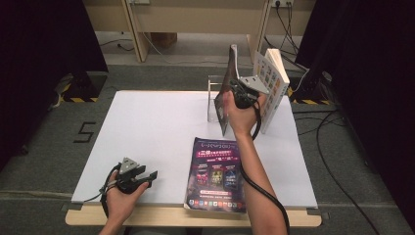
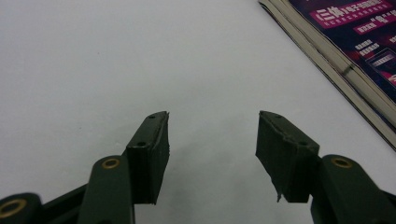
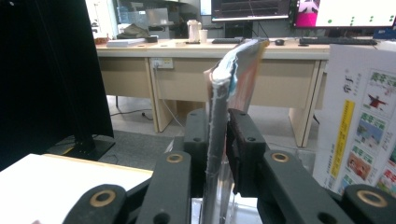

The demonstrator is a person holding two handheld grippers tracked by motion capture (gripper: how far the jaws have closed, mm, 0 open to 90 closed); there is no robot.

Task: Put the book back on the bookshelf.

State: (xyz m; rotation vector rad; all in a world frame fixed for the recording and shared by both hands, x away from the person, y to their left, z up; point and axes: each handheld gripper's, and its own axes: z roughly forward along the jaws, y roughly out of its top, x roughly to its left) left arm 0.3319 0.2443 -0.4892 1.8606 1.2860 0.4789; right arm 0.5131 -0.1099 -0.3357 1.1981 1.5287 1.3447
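Note:
A thin book with a dark cover [image 1: 226,90] stands upright on its edge at the back of the white table [image 1: 147,122], next to a clear bookend [image 1: 211,98]. My right gripper [image 1: 235,88] reaches it from the near side. In the right gripper view the book's worn spine [image 3: 218,107] rises between the jaws of the right gripper [image 3: 218,140], which stand slightly apart from it. My left gripper [image 1: 150,177] rests low at the table's front left, jaws wide. In the left gripper view, the left gripper [image 2: 212,140] has nothing between its jaws.
A purple magazine [image 1: 217,174] lies flat at the table's front middle, its corner [image 2: 355,51] to the right of the left jaws. A thick white book [image 1: 272,88] stands at the back right, close beside the thin one. Cables run over the floor on the right.

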